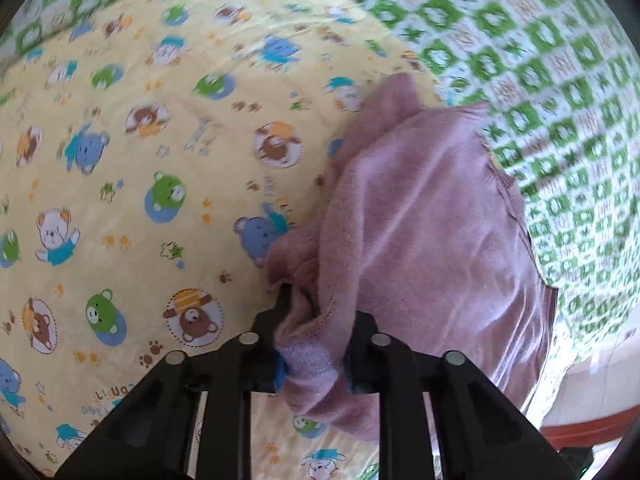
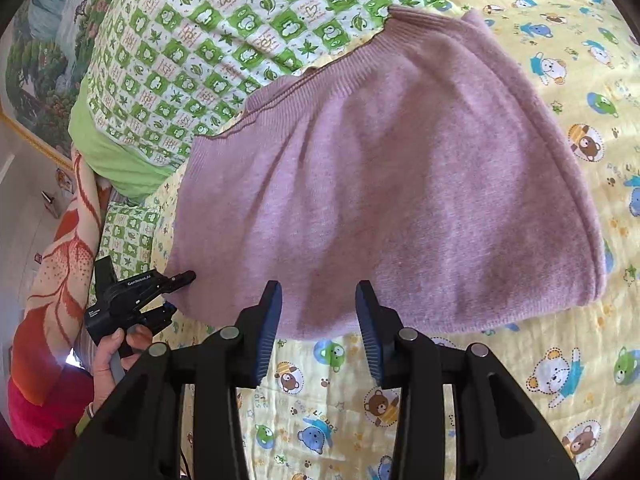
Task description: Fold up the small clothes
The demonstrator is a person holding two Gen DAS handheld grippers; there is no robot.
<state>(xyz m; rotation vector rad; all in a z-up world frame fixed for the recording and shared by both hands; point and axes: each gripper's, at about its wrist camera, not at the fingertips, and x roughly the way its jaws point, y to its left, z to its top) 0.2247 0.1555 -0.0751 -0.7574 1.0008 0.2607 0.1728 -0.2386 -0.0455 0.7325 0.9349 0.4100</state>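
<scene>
Left claw [image 1: 314, 320] is clenched on a bunched corner of the pink sweater [image 1: 420, 240]; fabric fills the gap between its fingers and drapes away to the right. In the right wrist view the same claw [image 2: 182, 280] sits at the sweater's [image 2: 400, 184] near-left corner, held by a hand [image 2: 116, 350]. Right claw [image 2: 319, 320] is released, jaws apart, with nothing between them, poised just over the sweater's near hem.

Edges and room:
- The sweater lies on the yellow bear-print sheet [image 2: 560, 360] of the bed.
- Bare sheet is exposed in front of the near hem and to the right of the sweater.
- The ribbed far edge [image 2: 320, 76] touches the green checked quilt [image 2: 208, 40], which bounds the far side.
- An orange floral blanket [image 2: 60, 264] lies at the bed's left side.

Sweater condition:
- Soft pink knit, spread mostly flat, with shallow creases fanning from the near edge.
- The right edge is folded over into a rounded corner.
- The near-left corner is gathered in the left claw.
</scene>
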